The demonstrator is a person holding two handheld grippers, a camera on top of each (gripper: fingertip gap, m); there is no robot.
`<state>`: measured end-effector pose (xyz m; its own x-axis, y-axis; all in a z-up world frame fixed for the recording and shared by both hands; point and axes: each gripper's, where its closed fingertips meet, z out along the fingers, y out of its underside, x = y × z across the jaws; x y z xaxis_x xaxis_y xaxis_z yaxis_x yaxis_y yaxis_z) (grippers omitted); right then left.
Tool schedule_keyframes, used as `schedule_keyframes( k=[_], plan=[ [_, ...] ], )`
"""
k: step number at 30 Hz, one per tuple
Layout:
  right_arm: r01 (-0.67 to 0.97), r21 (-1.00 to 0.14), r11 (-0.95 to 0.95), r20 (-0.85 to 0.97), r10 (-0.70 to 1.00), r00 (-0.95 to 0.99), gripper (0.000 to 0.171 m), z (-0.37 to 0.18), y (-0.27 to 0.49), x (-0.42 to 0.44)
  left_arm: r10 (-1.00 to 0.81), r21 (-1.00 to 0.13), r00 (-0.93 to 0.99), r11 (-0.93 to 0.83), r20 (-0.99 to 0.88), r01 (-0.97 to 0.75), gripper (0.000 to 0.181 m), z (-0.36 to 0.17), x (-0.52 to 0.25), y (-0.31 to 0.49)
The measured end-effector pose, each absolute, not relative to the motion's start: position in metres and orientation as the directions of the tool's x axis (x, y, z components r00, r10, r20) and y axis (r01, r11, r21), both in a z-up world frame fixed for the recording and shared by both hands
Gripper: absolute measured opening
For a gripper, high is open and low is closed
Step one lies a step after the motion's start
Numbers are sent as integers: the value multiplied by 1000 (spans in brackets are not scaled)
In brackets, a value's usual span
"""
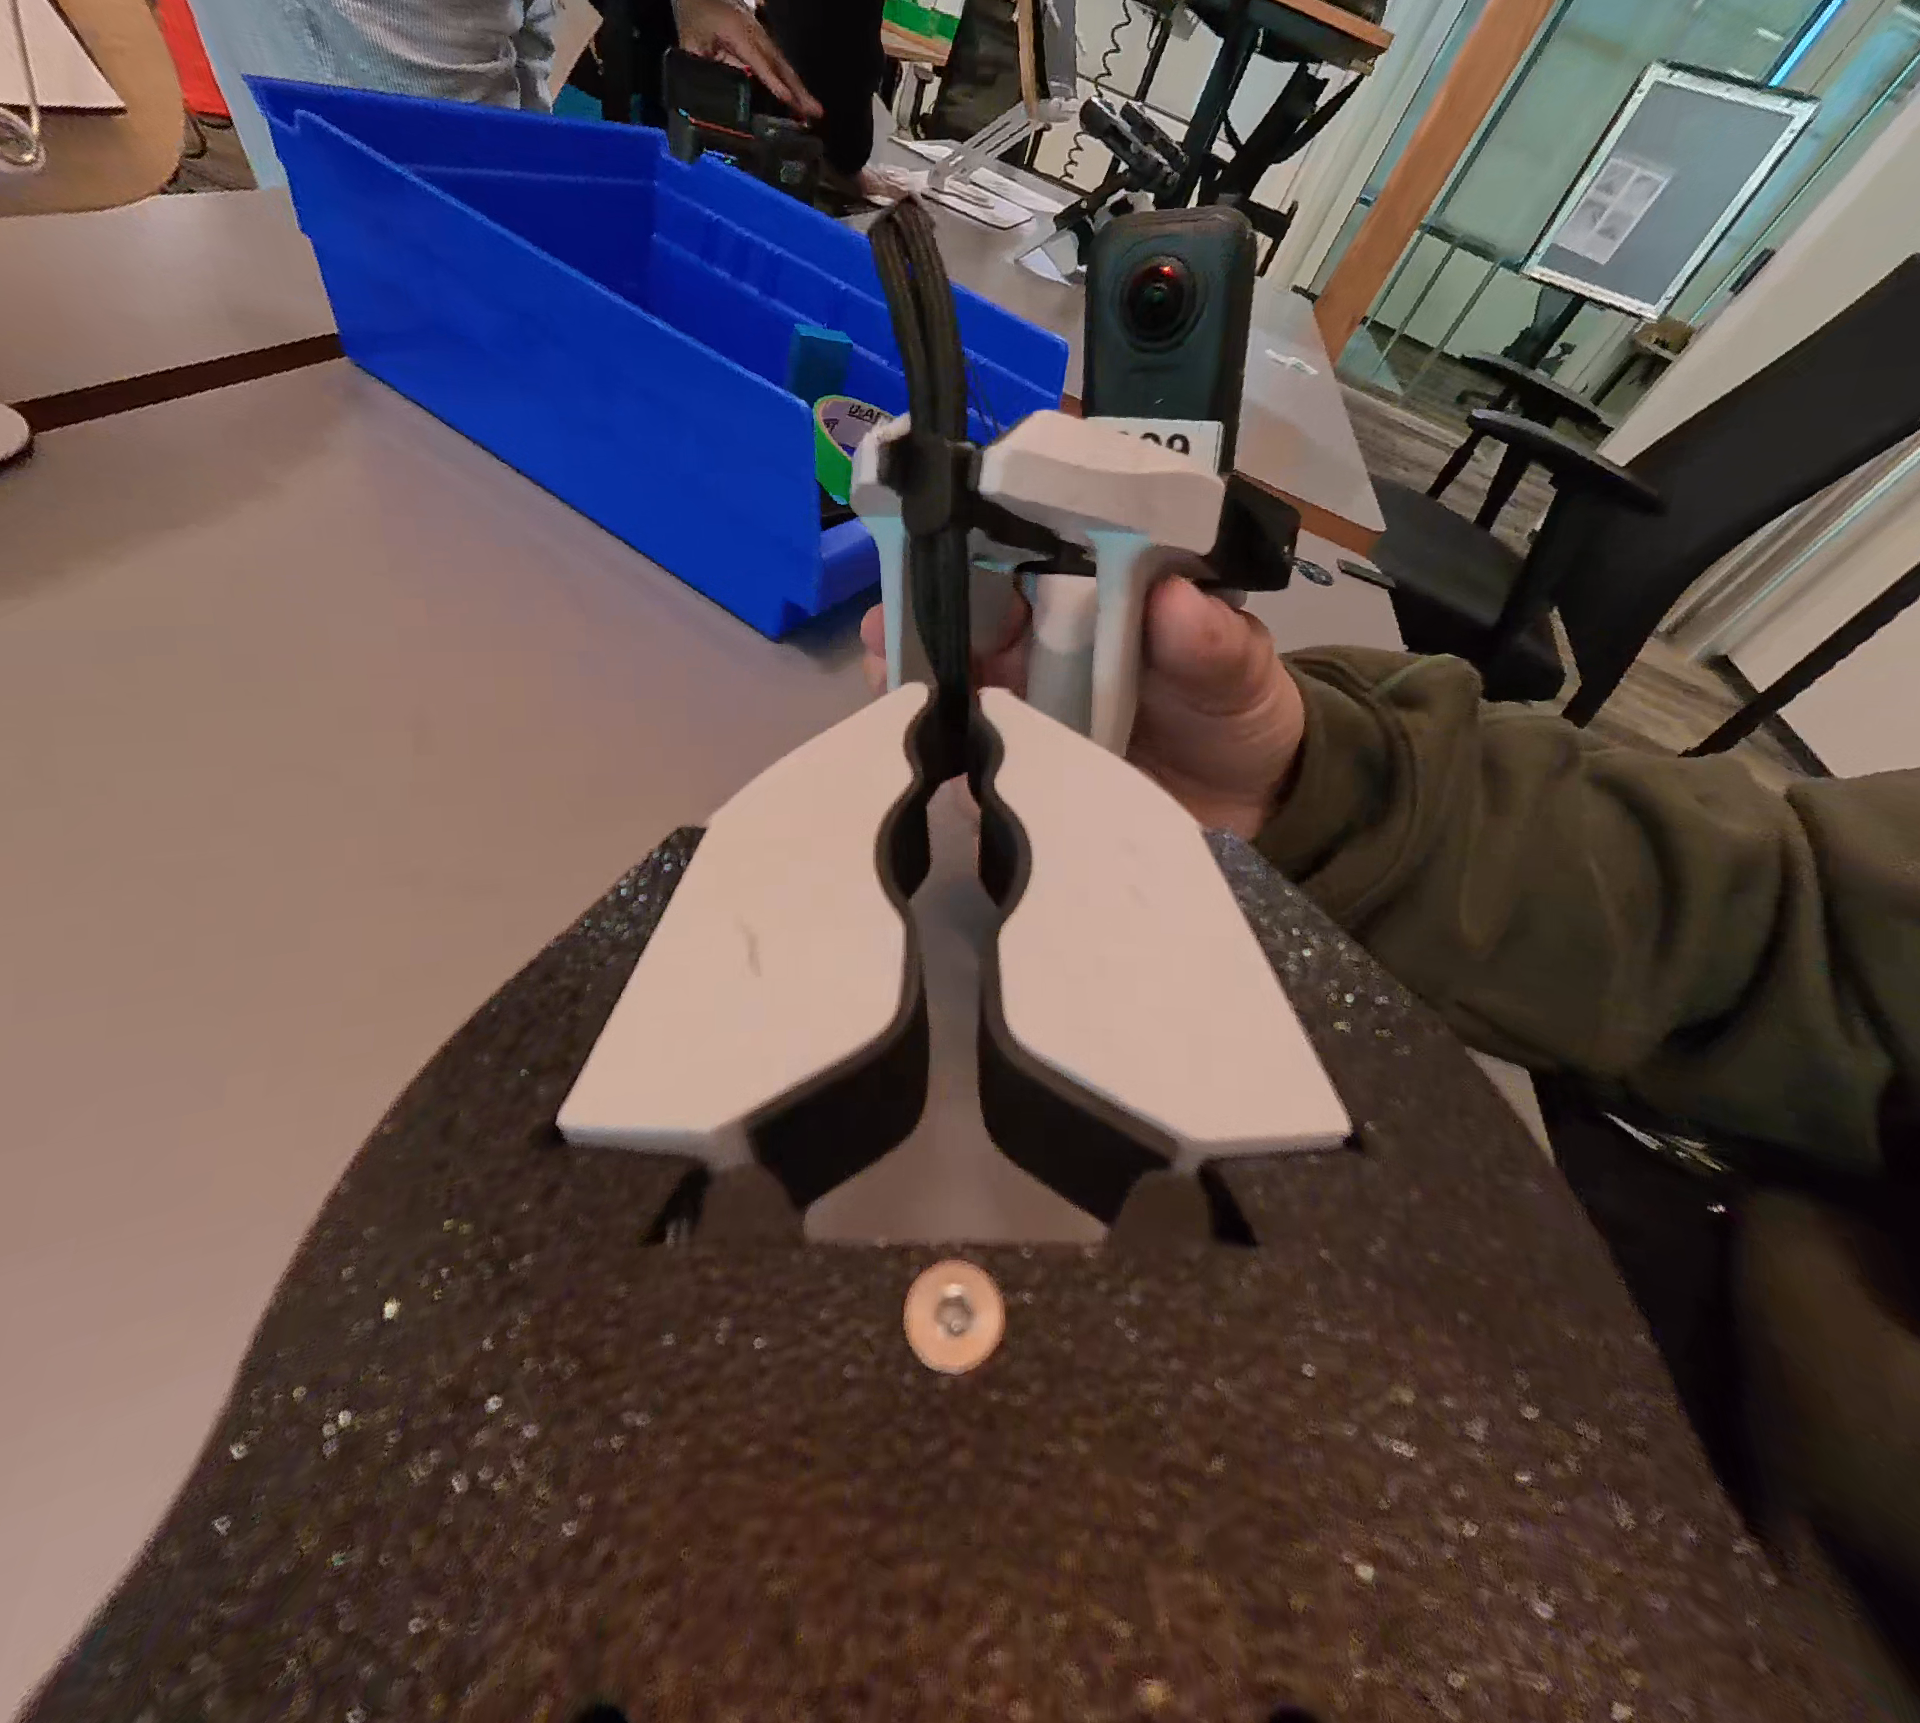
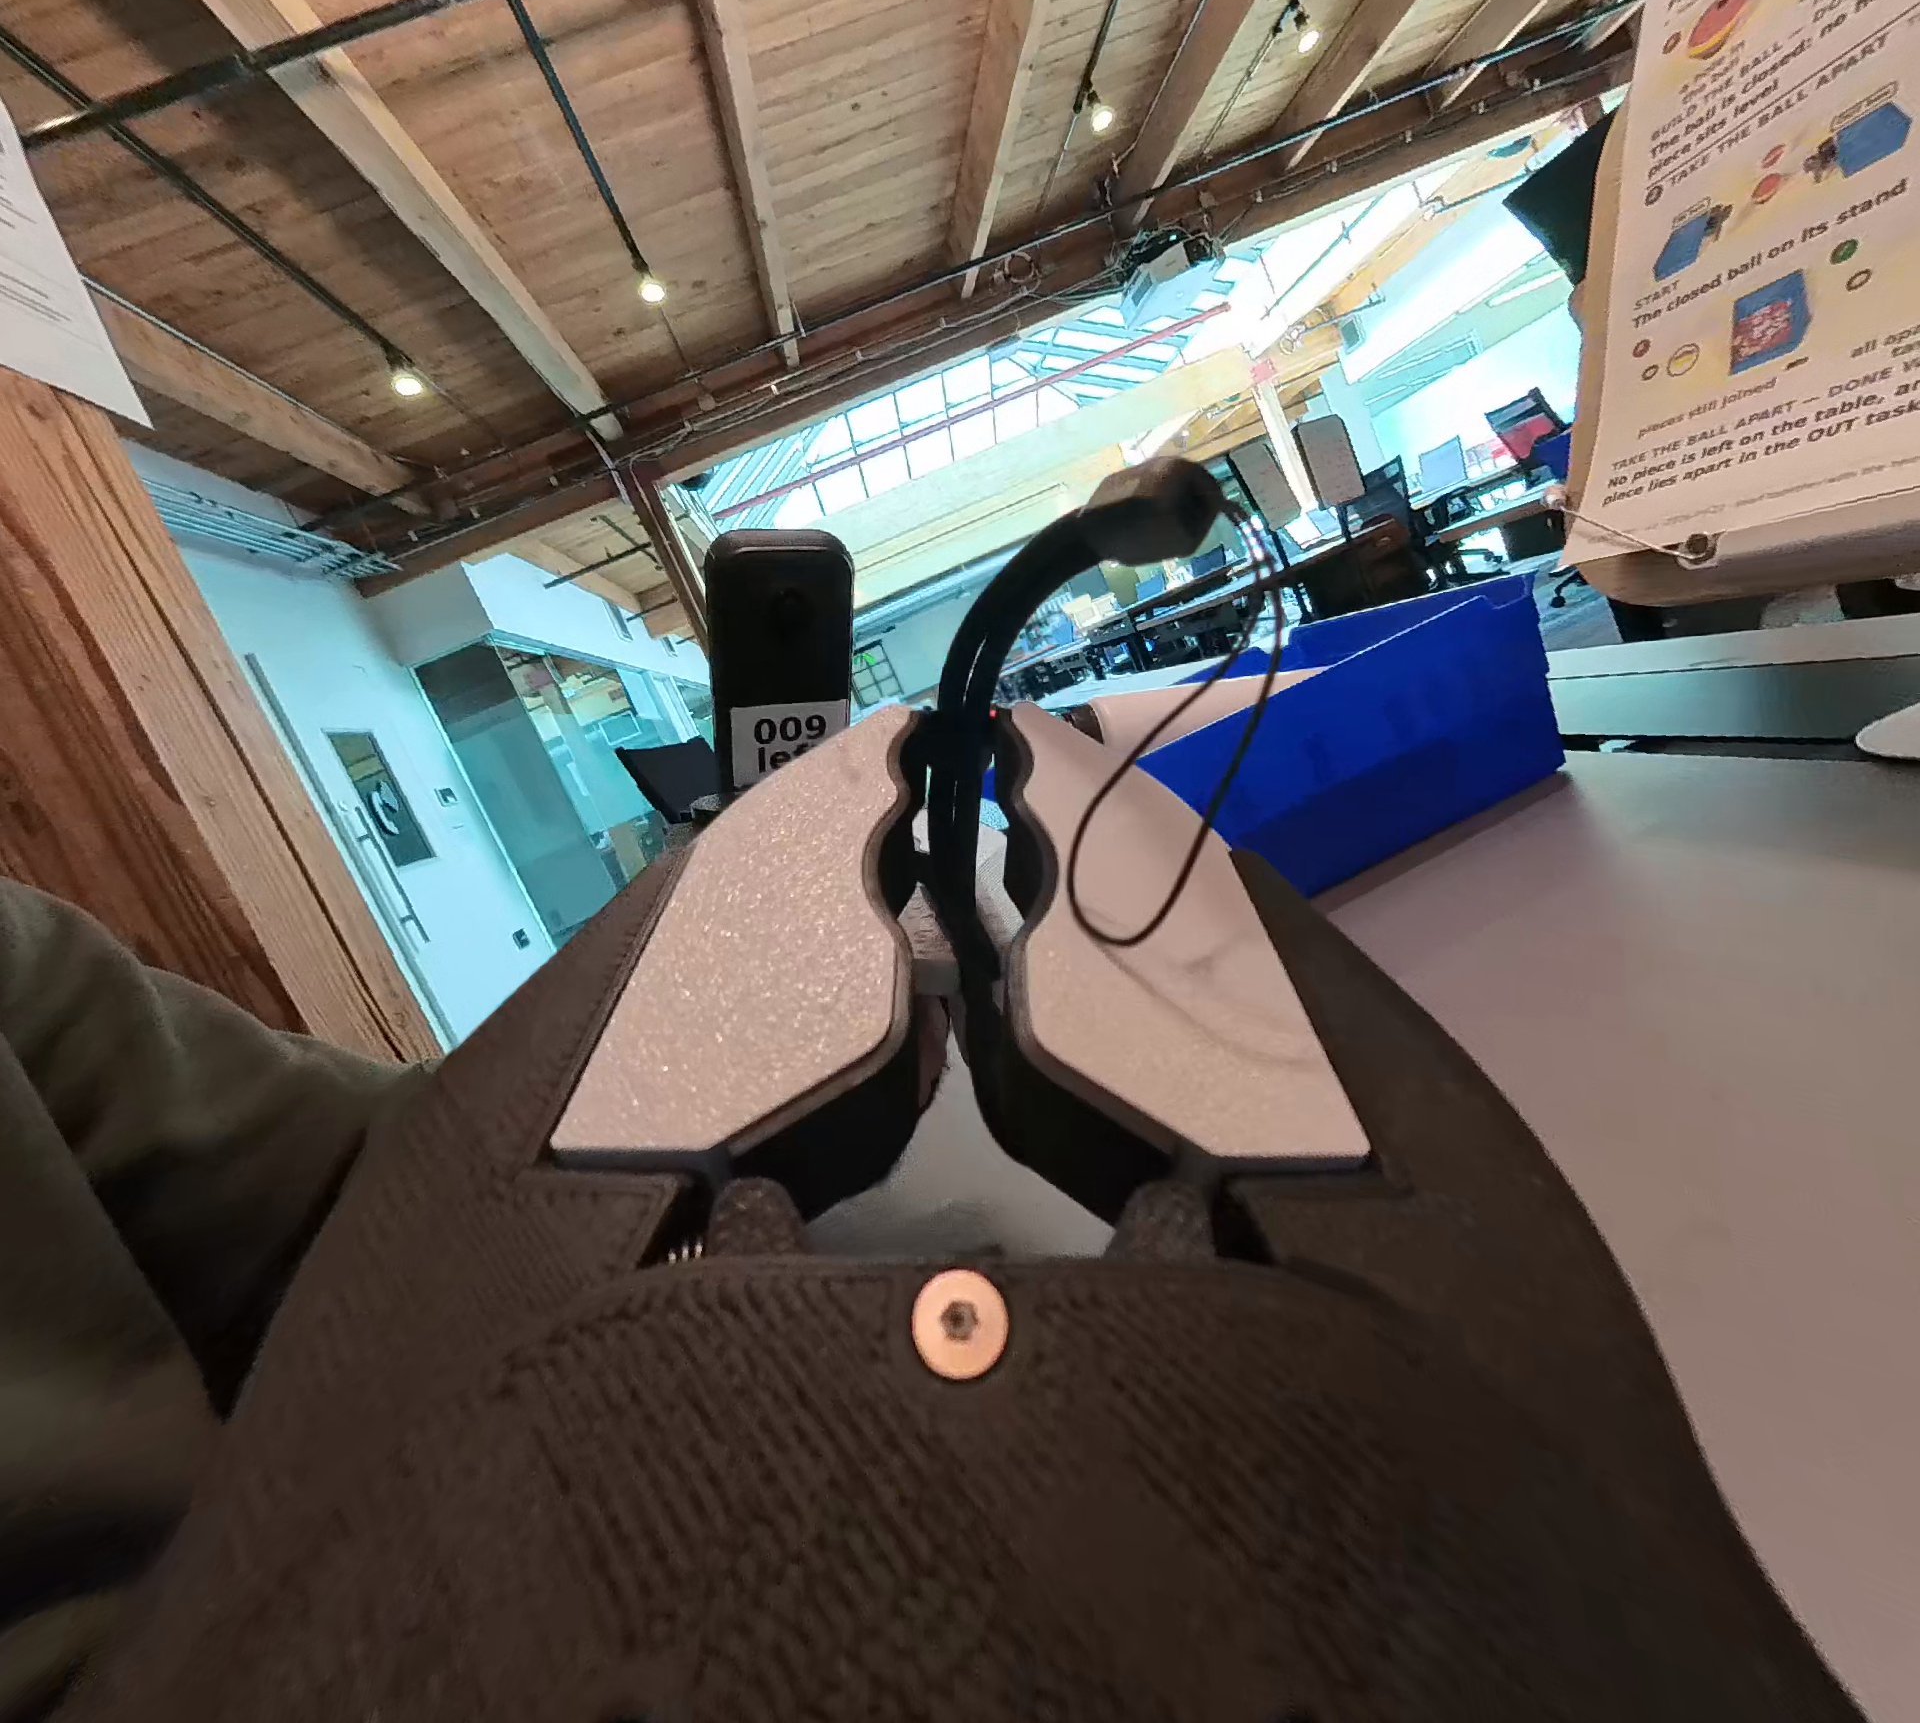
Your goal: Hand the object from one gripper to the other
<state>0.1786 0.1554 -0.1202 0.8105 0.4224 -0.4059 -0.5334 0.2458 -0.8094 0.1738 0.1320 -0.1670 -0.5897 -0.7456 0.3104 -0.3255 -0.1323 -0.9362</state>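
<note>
The object is a bundled black cable [image 1: 912, 302]. In the left wrist view it stands upright between the two grippers. My left gripper [image 1: 953, 723] is shut on its lower part. Just beyond, my right gripper [image 1: 940, 478], held by a hand in a green sleeve, faces me and is shut on the cable higher up. In the right wrist view my right gripper [image 2: 958, 743] pinches the cable [image 2: 961, 686], which arcs up to a grey plug end [image 2: 1153, 515] with a thin loop [image 2: 1143, 842] hanging from it. The left gripper's camera [image 2: 779, 634] shows close behind.
A long blue bin [image 1: 582, 343] stands on the grey table [image 1: 312, 634], holding a green tape roll [image 1: 847, 437] and a blue block. A person stands behind the bin. A black chair [image 1: 1558, 530] is at the right. An instruction sheet [image 2: 1766, 167] hangs at the right. The left gripper's tips are roughly 4 cm from the right gripper's.
</note>
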Motion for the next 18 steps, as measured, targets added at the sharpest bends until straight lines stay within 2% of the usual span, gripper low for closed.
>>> schedule_keyframes(
  k=[6, 9, 10, 11, 14, 18],
  plan=[
    [-526, -807, 270, -397, 412, 820, 12, -118, 154, 182, -709, -925, -605, -193, 363, -328, 4, -162, 173, 133],
    [-534, -803, 264, -404, 416, 815, 12, -119, 154, 182, -616, -893, -649, -261, 447, -368, 19, -158, 168, 124],
    [-530, -806, 265, -402, 413, 817, 12, -119, 154, 182, -601, -886, -653, -271, 462, -377, 16, -158, 167, 122],
    [-528, -807, 266, -399, 415, 818, 12, -119, 153, 181, -608, -887, -648, -272, 459, -373, 3, -158, 168, 124],
    [-525, -807, 270, -397, 409, 821, 12, -118, 153, 182, -655, -898, -617, -264, 436, -353, 3, -160, 172, 131],
    [-525, -807, 270, -400, 405, 822, 12, -119, 153, 183, -631, -866, -595, -328, 499, -379, 3, -160, 174, 137]
  ],
)
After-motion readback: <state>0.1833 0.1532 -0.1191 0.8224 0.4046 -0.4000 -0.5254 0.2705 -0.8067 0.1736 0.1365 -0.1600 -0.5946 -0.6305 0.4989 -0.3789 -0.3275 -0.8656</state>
